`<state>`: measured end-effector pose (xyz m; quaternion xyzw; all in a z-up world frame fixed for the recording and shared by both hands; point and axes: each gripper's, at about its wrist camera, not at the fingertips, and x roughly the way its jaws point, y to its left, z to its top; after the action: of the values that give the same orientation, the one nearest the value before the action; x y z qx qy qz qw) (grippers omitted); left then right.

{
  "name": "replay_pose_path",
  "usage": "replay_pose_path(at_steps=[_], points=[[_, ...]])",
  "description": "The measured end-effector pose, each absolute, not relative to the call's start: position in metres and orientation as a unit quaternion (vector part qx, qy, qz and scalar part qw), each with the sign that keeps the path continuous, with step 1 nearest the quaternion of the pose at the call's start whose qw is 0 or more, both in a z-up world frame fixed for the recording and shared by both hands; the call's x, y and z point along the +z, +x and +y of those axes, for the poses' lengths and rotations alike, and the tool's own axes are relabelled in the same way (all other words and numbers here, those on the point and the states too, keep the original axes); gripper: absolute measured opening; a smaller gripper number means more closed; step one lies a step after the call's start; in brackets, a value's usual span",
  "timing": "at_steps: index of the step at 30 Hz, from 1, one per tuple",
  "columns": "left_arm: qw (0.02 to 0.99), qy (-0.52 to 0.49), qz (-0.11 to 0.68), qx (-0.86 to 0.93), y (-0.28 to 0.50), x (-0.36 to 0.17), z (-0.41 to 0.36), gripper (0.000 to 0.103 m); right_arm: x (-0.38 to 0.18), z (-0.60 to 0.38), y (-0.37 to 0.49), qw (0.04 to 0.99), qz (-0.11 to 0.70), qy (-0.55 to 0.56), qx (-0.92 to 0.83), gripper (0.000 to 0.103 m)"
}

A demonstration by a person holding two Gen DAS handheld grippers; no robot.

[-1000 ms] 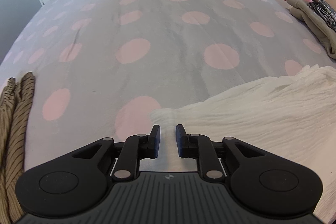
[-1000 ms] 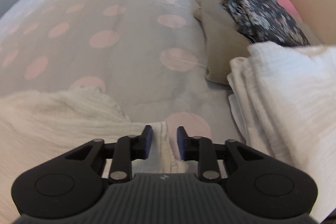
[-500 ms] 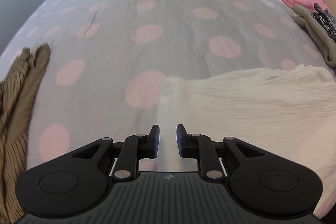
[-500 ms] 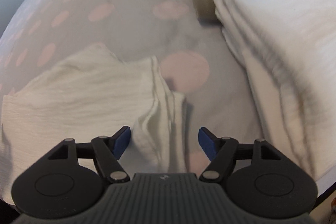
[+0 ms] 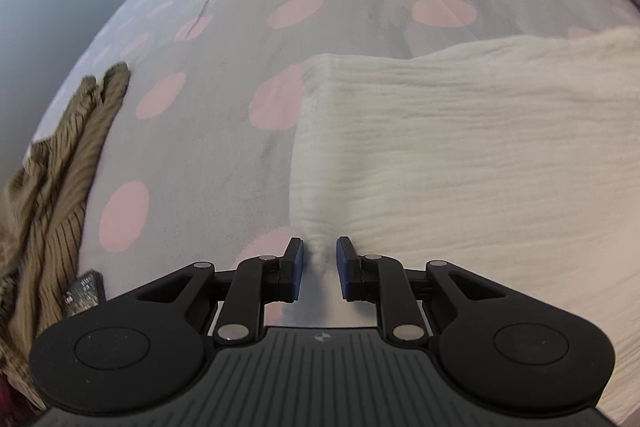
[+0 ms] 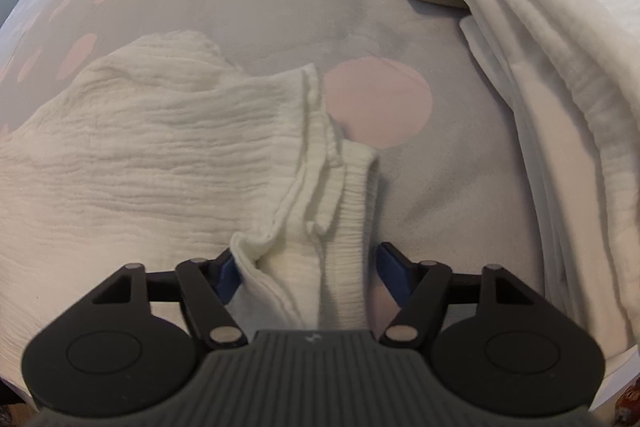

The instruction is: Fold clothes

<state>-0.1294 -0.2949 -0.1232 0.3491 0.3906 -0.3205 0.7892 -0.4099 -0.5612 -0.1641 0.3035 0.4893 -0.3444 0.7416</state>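
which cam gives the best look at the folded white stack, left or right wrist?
Right wrist. The folded white stack fills its right side, with layered edges visible beside the cream garment being folded. The left wrist view does not show the stack at all, only the cream garment and a brown striped garment.

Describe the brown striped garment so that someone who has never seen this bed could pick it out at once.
Start from the grey bedspread with pink dots that covers the bed. Follow it to its left edge in the left wrist view, away from the crinkled cream cloth on the right. The brown striped garment lies bunched there; it is the only dark, thinly striped fabric, whereas the other clothes are plain pale ones.
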Motion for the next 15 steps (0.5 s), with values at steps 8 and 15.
replay_pose_path(at_steps=[8, 15], points=[[0.787, 0.344, 0.395, -0.327, -0.126, -0.121, -0.292, 0.016, -0.153, -0.548, -0.391, 0.748, 0.498, 0.302, -0.317, 0.020], [0.782, 0.316, 0.417, -0.339, -0.115, -0.116, -0.283, 0.016, -0.106, -0.548, -0.393, 0.767, 0.446, 0.360, -0.290, 0.019]])
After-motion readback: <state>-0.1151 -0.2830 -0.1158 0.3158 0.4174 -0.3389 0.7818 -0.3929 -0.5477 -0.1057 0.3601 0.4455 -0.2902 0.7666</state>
